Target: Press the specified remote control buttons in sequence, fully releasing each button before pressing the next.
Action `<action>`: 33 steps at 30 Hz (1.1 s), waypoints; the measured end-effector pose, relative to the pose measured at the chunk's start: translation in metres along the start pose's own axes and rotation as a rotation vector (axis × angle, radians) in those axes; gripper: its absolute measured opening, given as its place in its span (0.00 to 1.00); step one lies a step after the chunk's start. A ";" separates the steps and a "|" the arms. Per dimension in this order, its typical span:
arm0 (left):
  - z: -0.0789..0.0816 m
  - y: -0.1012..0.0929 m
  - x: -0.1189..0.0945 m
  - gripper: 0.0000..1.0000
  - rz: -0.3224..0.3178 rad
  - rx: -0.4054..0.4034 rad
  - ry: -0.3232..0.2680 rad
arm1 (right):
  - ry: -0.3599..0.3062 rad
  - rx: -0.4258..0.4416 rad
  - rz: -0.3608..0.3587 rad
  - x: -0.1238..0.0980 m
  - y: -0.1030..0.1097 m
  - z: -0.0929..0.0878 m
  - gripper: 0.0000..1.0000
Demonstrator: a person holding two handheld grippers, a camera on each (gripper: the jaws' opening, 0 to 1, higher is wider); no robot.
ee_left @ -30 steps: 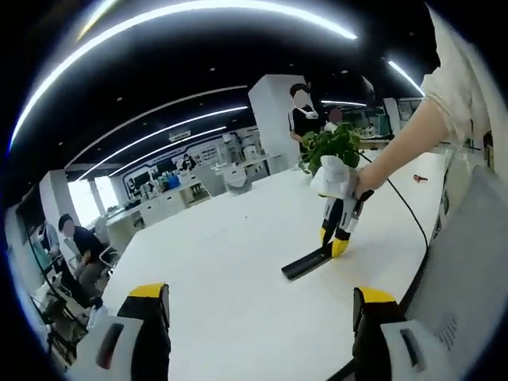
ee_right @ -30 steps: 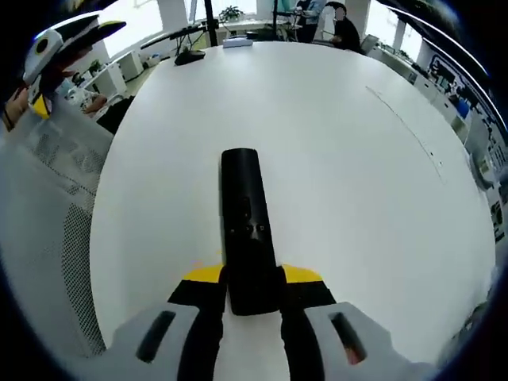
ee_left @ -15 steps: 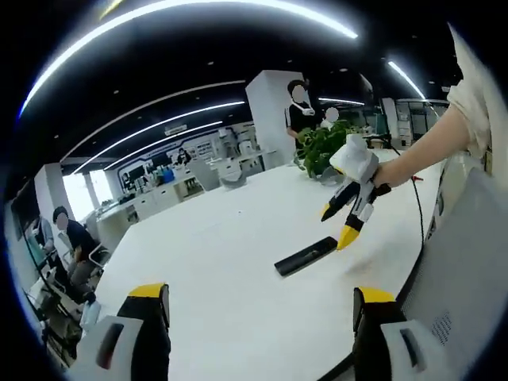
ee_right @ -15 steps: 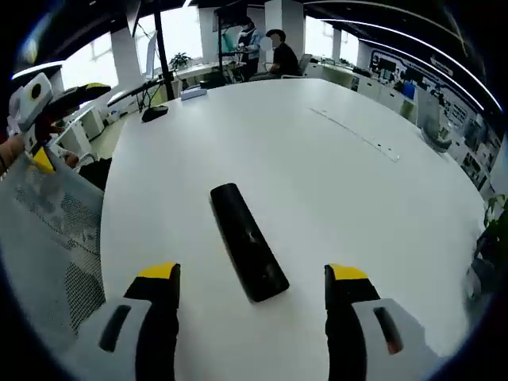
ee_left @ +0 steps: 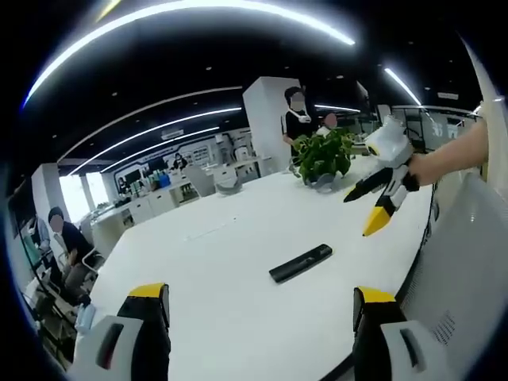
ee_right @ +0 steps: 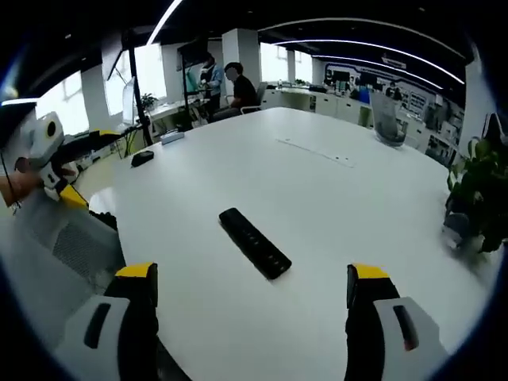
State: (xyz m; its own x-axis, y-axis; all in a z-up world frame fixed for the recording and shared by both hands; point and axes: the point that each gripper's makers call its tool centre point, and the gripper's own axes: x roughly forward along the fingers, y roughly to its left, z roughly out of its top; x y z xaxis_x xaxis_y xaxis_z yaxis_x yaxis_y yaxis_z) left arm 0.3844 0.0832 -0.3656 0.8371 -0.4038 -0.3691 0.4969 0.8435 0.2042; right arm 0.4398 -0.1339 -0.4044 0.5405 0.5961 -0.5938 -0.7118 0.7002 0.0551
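The black remote control (ee_right: 255, 243) lies flat on the white counter (ee_right: 333, 214), ahead of your right tool (ee_right: 250, 292) and clear of both jaws, which stand wide apart, empty. Your left tool (ee_left: 262, 298) is likewise spread open, holding nothing, remote beyond it. A potted plant (ee_left: 324, 156) stands farther back.

Long black slab-shaped remote control (ee_left: 300, 263) (ee_right: 255, 242) lies flat on the broad white tabletop (ee_left: 230, 270) (ee_right: 317, 198), ahead of both hand-held grippers, between their jaws, touching neither. Leafy green potted plant (ee_left: 324, 156) (ee_right: 475, 194) stands on the tabletop beyond the remote in the left gripper view, right of it in the right gripper view.
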 end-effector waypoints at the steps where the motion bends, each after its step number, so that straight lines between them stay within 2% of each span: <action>1: 0.000 0.000 0.000 1.00 0.003 0.001 0.001 | -0.008 0.006 -0.001 -0.005 0.001 0.000 1.00; 7: 0.001 0.002 -0.001 1.00 0.013 -0.010 -0.007 | -0.022 0.000 -0.040 -0.038 0.014 -0.003 1.00; 13: -0.001 0.005 -0.002 1.00 0.025 -0.009 0.002 | -0.018 0.025 -0.072 -0.053 0.017 -0.018 1.00; 18: -0.002 0.005 -0.003 1.00 0.023 -0.013 0.004 | -0.021 0.024 -0.101 -0.064 0.016 -0.023 1.00; 27: -0.004 0.002 -0.004 1.00 0.020 -0.006 0.007 | -0.046 0.092 -0.127 -0.068 0.004 -0.031 1.00; 33: -0.004 0.012 -0.007 1.00 0.064 -0.046 -0.001 | -0.072 0.106 -0.141 -0.071 0.001 -0.029 1.00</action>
State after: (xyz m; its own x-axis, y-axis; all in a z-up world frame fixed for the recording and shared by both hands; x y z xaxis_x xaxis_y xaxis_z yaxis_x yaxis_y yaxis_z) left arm 0.3834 0.0974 -0.3646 0.8669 -0.3491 -0.3559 0.4317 0.8827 0.1858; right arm 0.3877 -0.1872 -0.3857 0.6648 0.5135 -0.5425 -0.5778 0.8138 0.0622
